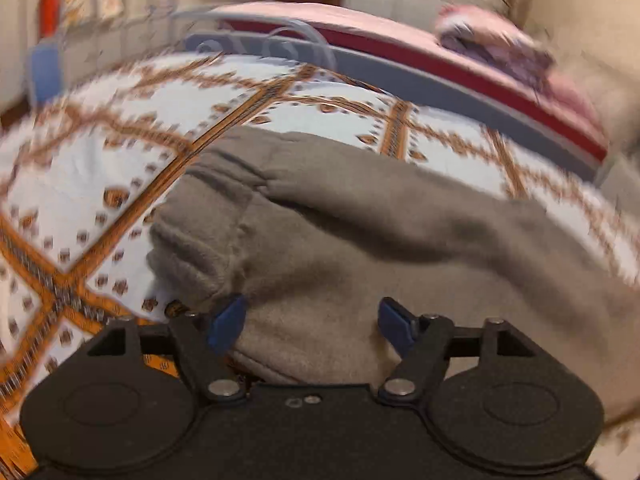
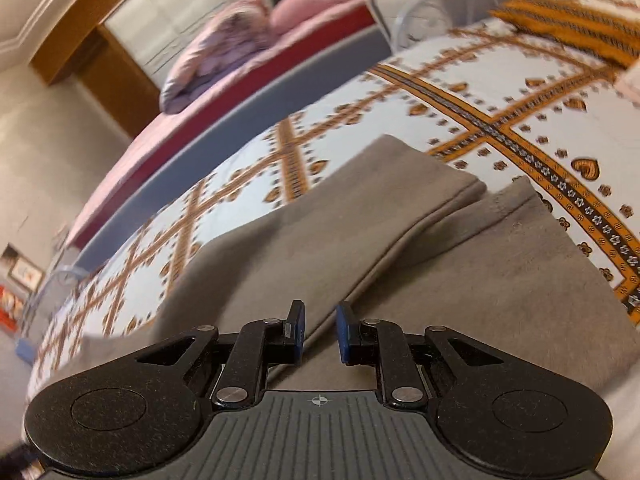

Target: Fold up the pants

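Grey-brown sweatpants [image 1: 340,240] lie on a bed with a white and orange patterned cover [image 1: 100,168]. In the left wrist view the ribbed waistband [image 1: 200,224] is bunched at the left, and a fold runs off to the right. My left gripper [image 1: 312,320] hovers just over the cloth with its blue pads far apart and nothing pinched. In the right wrist view the pants [image 2: 460,280] lie in two flat layers, one folded edge running diagonally. My right gripper [image 2: 321,332] is above that edge, with a narrow gap between its pads and nothing in it.
A second bed with a pink sheet [image 1: 360,24] and a crumpled purple-pink blanket [image 2: 216,52] stands beyond the grey bed frame [image 1: 440,92]. An orange striped pillow [image 2: 568,24] lies at the head of the patterned bed [image 2: 400,112]. A wooden door [image 2: 100,60] is behind.
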`<state>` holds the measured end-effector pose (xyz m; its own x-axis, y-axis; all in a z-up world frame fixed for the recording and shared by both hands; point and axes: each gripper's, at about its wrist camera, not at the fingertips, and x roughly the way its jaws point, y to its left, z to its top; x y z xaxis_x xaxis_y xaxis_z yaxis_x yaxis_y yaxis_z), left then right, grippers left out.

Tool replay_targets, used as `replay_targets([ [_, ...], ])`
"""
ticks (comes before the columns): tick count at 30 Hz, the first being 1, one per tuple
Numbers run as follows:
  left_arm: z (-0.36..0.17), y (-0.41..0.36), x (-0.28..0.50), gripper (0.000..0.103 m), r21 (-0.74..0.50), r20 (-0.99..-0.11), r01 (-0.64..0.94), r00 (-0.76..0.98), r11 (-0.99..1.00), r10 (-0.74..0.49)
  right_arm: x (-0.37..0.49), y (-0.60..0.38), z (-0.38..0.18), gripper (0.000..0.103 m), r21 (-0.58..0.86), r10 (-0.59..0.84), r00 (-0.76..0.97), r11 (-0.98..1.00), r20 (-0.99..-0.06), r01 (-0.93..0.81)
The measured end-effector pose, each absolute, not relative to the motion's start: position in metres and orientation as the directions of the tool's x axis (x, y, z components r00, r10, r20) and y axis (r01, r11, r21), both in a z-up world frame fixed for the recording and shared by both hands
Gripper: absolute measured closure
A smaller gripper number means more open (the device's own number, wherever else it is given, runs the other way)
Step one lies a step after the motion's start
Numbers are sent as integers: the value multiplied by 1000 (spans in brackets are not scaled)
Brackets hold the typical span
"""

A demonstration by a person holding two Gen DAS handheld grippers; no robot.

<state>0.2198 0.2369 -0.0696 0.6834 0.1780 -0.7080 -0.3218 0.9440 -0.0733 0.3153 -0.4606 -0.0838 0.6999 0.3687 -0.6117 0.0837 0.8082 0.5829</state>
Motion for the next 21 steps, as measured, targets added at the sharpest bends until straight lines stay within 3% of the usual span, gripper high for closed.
replay_targets([
  [3, -73, 220, 222, 21, 33, -711, -269, 670, 963, 211, 334, -470, -100, 85, 606, 369, 683, 783, -631, 137],
  [10, -74, 221, 221, 20, 11, -710, -278, 674, 961, 203, 342, -481, -111, 85, 636, 378, 694, 757, -613, 149],
  [12, -74, 221, 221, 20, 14, -709, -270, 676, 963, 200, 340, -480, -99, 98, 605, 340, 716, 783, -610, 144],
  [16, -73, 226, 217, 20, -18, -709, -262, 684, 965, 173, 301, -483, -44, 102, 602, 311, 808, 796, -500, 66],
  [19, -74, 227, 213, 20, -18, -710, -236, 687, 972, 154, 270, -490, -26, 102, 515, 246, 795, 852, -554, 96],
  [21, -74, 228, 212, 20, -16, -709, -222, 690, 975, 146, 264, -498, -43, 102, 492, 239, 748, 860, -619, 132],
])
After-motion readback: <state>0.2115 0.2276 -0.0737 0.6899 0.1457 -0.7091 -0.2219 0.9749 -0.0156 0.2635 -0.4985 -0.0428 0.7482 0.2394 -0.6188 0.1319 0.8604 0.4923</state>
